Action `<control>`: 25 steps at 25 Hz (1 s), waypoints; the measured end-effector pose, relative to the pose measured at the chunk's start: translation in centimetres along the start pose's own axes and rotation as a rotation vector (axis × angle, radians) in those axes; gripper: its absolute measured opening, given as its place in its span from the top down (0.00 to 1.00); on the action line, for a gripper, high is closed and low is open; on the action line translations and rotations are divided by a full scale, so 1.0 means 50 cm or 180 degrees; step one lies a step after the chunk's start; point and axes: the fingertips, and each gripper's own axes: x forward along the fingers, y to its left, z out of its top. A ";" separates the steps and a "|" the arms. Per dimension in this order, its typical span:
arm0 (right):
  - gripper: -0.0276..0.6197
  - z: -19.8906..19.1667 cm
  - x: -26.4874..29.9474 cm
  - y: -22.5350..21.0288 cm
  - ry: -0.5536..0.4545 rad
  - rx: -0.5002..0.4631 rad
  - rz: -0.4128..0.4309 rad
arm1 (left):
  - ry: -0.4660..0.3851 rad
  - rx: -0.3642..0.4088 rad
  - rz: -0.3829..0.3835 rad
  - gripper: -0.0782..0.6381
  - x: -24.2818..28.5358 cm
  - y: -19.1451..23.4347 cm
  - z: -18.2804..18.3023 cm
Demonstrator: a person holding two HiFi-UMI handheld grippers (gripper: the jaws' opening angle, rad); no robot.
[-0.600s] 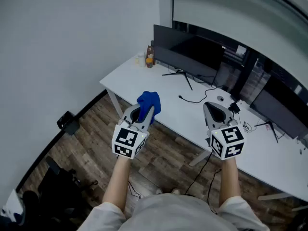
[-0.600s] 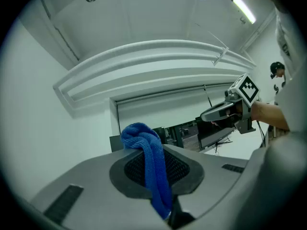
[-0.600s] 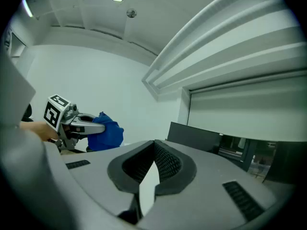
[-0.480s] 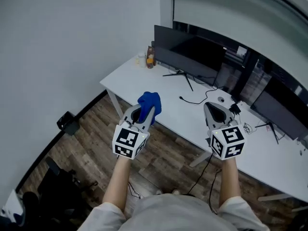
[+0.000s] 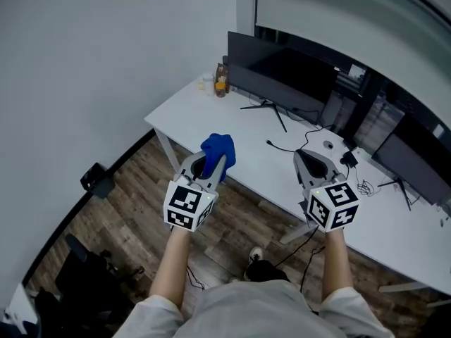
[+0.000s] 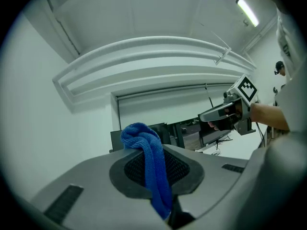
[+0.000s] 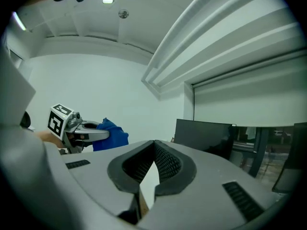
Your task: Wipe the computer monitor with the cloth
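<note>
The left hand-held gripper (image 5: 211, 162) is clamped on a crumpled blue terry cloth (image 5: 219, 148), held above the white desk's (image 5: 184, 111) near edge. Farther back stands a wide dark computer monitor (image 5: 282, 72). The right hand-held gripper (image 5: 306, 159) is closed, empty.

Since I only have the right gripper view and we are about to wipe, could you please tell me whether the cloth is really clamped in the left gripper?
Observer: Yes. The left gripper view shows the left gripper shut on the blue cloth, which bunches up beyond the jaw tips.
Operator: Thanks. Is anything lying in the way?
Observer: The head view shows a black cable lying on the white desk in front of the monitor.
Operator: Anything else nearby?
Observer: Some small bottles stand on the desk's far corner, beside the monitor's left end.
</note>
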 end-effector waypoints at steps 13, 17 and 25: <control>0.94 0.012 0.287 -0.184 -0.0129 0.0090 -0.0055 | 0.0047 0.0080 -0.0045 0.82 0.281 0.192 -0.045; 0.94 0.037 0.389 -0.274 -0.0138 0.0077 -0.0079 | 0.0060 0.0111 -0.0069 0.82 0.402 0.258 -0.040; 0.94 0.056 0.515 -0.415 -0.0205 0.0137 -0.0031 | 0.0092 0.0084 -0.0174 0.82 0.602 0.330 -0.052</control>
